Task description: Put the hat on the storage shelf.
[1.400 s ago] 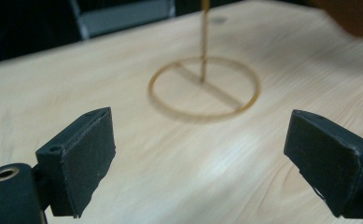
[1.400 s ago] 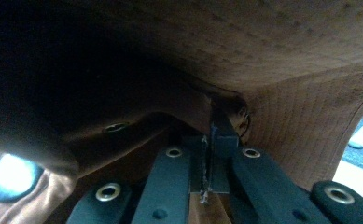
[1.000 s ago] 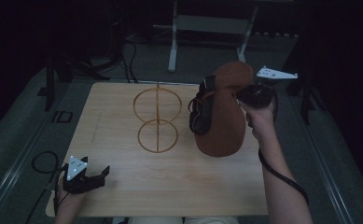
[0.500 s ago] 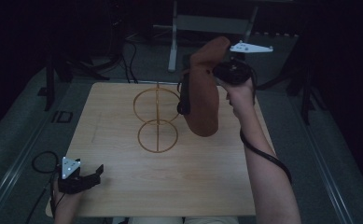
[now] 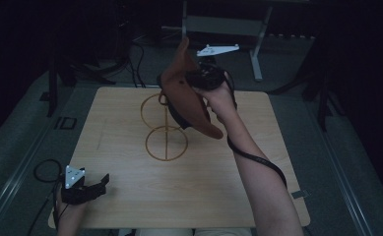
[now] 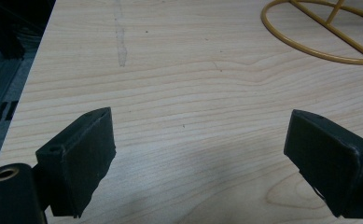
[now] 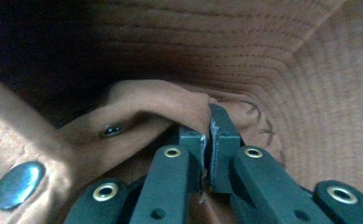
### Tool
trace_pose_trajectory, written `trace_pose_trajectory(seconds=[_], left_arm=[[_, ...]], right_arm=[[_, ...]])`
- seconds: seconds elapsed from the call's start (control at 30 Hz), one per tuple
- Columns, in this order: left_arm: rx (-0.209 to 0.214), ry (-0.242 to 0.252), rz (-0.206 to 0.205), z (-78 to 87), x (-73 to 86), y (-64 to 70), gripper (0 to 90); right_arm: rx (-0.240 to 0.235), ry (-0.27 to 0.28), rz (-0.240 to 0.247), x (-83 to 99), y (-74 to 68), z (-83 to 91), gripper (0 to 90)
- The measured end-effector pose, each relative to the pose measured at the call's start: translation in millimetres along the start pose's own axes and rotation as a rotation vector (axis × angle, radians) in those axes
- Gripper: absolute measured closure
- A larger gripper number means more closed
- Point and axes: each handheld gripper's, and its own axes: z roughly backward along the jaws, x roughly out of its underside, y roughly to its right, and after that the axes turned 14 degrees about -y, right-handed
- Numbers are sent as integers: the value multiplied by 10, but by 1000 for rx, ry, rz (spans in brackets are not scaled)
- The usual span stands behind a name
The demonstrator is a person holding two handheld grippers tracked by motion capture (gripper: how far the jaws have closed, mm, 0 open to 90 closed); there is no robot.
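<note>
My right tool (image 7: 206,140) is clamping a fold of the brown corduroy cap with metal snap buttons (image 5: 186,93), and I am holding it in the air above the golden wire stand with two rings (image 5: 165,129) on the pale wooden tabletop (image 5: 218,182). My left tool (image 5: 83,187) is resting at the tabletop's near left corner, its jaws standing wide apart.

Gold wire stand (image 5: 165,129), two rings, on wooden table (image 5: 130,196); grey floor (image 5: 26,147) around.

Dim lab or recording studio: bare wooden table (image 5: 130,196) on grey carpeted floor (image 5: 16,152), loose cables (image 5: 140,59), metal stand frame (image 5: 223,22) behind.
</note>
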Motion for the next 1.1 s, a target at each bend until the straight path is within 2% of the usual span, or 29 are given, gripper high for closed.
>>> trace_pose_trajectory(seconds=[0.17,0.27,0.43,0.5,0.67,0.7,0.77,0.8,1.0,1.03,1.1], left_arm=[[4,-3,-3,-6,4,-2,94],[7,-2,4,-4,6,-11,97],[8,-4,6,-10,15,-13,101],[9,-4,7,-10,16,-15,101],[13,1,6,-6,20,-26,101],[12,0,6,-5,20,-27,101],[17,1,7,-6,21,-26,101],[14,-1,7,-9,20,-24,101],[17,-4,8,-12,22,-24,101],[17,-4,10,-14,23,-26,101],[16,-6,13,-16,25,-28,101]], right_arm=[[-8,-82,26,-44,-102,-264,788],[-8,-112,39,-61,-174,-396,749],[4,-147,53,-71,-241,-576,553],[16,-167,53,-55,-258,-657,513],[72,-166,107,-26,-333,-794,383],[82,-161,141,-15,-345,-825,355],[129,-179,193,-10,-392,-881,329],[137,-185,201,-14,-403,-897,321],[125,-208,220,-26,-395,-918,289],[119,-209,209,-27,-393,-906,284],[79,-195,193,-26,-371,-862,214]])
